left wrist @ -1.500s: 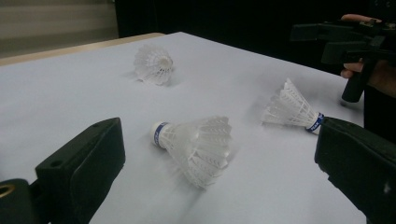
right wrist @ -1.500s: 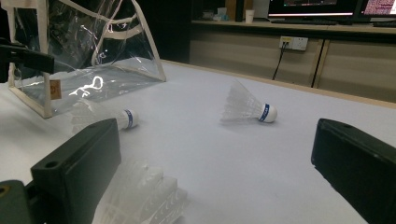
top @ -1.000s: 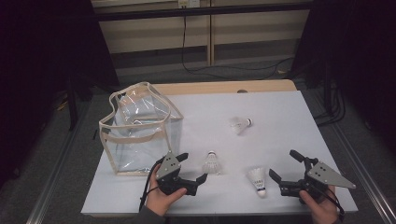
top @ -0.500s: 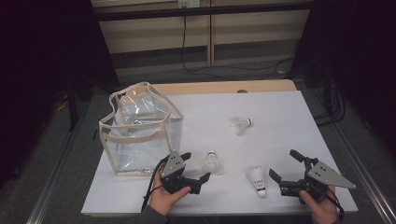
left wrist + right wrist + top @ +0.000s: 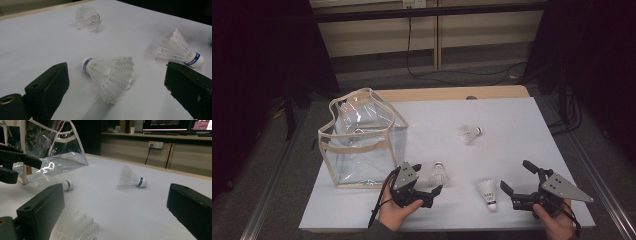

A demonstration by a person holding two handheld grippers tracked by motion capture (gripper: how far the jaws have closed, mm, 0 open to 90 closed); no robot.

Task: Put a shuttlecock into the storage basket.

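The left tongs [image 5: 428,184] have crept forward and to the right since a second ago, and now sit with their jaws spread wide on either side of the nearest shuttlecock [image 5: 439,174], without touching it. Half a second ago they were already close; now the shuttlecock lies squarely between the jaws, as the left gripper view shows it [image 5: 110,73]: on its side on the white worktop [image 5: 512,130], cork end with a blue band pointing away, feathers towards the camera. This shuttlecock itself has not shifted.

The right tongs [image 5: 519,184] hold the same place near the front right of the worktop as before, jaws released and gripping nothing. Just to their left lies a second shuttlecock [image 5: 487,191], cork towards the front edge, unmoved. In the right gripper view its feathers [image 5: 75,225] lie blurred beside the left jaw.

A third shuttlecock [image 5: 470,133] rests on its side farther back, well apart from both tongs. The clear plastic bag [image 5: 362,140] with cream trim stands open at the left of the worktop, as it did earlier.
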